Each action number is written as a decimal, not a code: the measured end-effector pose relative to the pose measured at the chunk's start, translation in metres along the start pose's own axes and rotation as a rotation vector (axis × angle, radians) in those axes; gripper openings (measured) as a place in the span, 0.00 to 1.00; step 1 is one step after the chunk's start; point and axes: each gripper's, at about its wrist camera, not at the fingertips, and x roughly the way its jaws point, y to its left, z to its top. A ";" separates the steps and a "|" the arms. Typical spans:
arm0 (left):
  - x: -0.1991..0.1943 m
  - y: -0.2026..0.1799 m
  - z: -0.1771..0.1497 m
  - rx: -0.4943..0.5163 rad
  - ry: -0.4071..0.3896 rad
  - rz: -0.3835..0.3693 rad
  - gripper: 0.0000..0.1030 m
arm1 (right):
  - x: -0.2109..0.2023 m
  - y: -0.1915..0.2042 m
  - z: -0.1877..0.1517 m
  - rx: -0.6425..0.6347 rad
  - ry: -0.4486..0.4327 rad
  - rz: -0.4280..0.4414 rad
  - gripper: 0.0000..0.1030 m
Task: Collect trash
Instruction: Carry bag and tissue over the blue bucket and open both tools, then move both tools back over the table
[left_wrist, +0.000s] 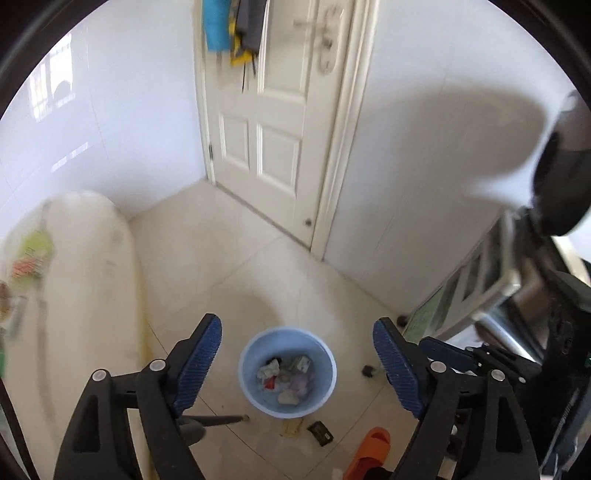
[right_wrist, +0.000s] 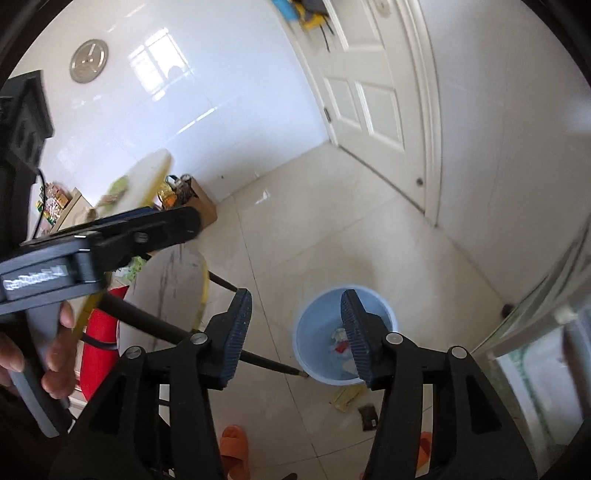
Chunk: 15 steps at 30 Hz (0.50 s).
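A light blue bin (left_wrist: 288, 373) stands on the tiled floor, holding several crumpled wrappers and papers (left_wrist: 284, 376). It also shows in the right wrist view (right_wrist: 317, 332). Beside its near rim lie a yellowish wrapper (left_wrist: 291, 427) and a dark wrapper (left_wrist: 320, 432) on the floor; both also show in the right wrist view, the yellowish wrapper (right_wrist: 346, 398) and the dark wrapper (right_wrist: 368, 417). My left gripper (left_wrist: 297, 363) is open and empty, high above the bin. My right gripper (right_wrist: 297, 332) is open and empty, above the bin's left side.
A round white table (left_wrist: 85, 295) with snacks stands at the left, its dark legs (right_wrist: 258, 360) reaching toward the bin. Orange slippers (left_wrist: 369, 454) lie near my feet. A white door (left_wrist: 273, 110) is ahead. A cabinet (left_wrist: 480, 295) stands at the right. A red cylinder (right_wrist: 98, 350) stands under the table.
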 end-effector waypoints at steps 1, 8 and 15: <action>-0.016 0.002 -0.004 0.010 -0.023 0.003 0.80 | 0.000 0.000 0.000 0.000 0.000 0.000 0.47; -0.111 0.043 -0.048 0.043 -0.112 0.068 0.86 | -0.040 0.064 -0.009 -0.068 -0.040 -0.002 0.48; -0.188 0.134 -0.089 -0.032 -0.136 0.224 0.91 | -0.045 0.141 0.018 -0.181 -0.078 0.051 0.57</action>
